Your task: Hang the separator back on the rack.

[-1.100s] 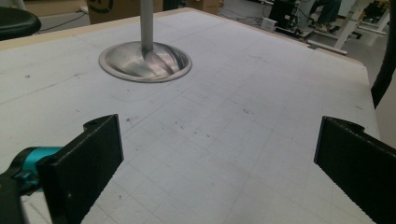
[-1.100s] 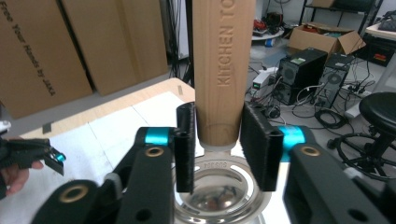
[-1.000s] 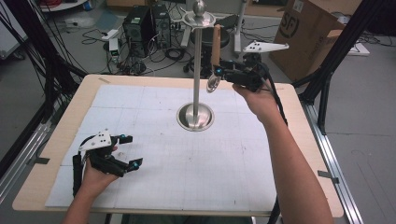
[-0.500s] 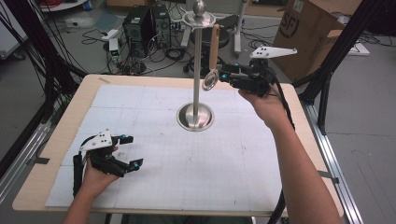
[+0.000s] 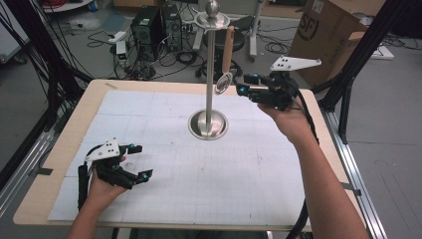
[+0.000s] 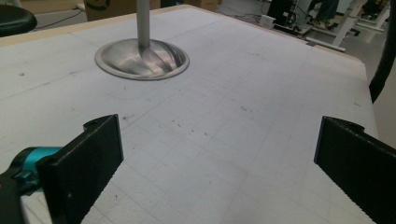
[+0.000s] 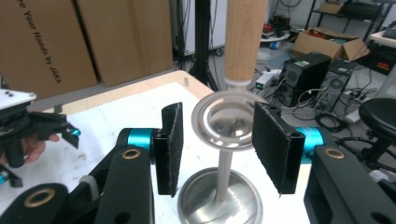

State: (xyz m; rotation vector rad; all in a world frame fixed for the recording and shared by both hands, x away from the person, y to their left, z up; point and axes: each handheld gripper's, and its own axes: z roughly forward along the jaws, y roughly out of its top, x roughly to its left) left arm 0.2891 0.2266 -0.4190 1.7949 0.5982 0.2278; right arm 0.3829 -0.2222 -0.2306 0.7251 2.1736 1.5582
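Ladle (image 5: 225,74) hangs from the stand (image 5: 209,69), wooden handle up, metal bowl at the bottom, at about 1 o'clock from the stand's base.

Right gripper (image 5: 242,85) is held level at bowl height, just at 3 o'clock of the bowl. From the right gripper view the bowl (image 7: 229,122) sits between the two pads (image 7: 274,147); the far rim looks close to the 3 o'clock pad, with a clear gap on the 9 o'clock side. The jaws have just been opening and pinch nothing.

Left gripper (image 5: 140,162) rests on the table (image 5: 259,174) at 7 o'clock from the base, well apart from the ladle. Its jaws are spread wide with bare mat between them (image 6: 217,154).
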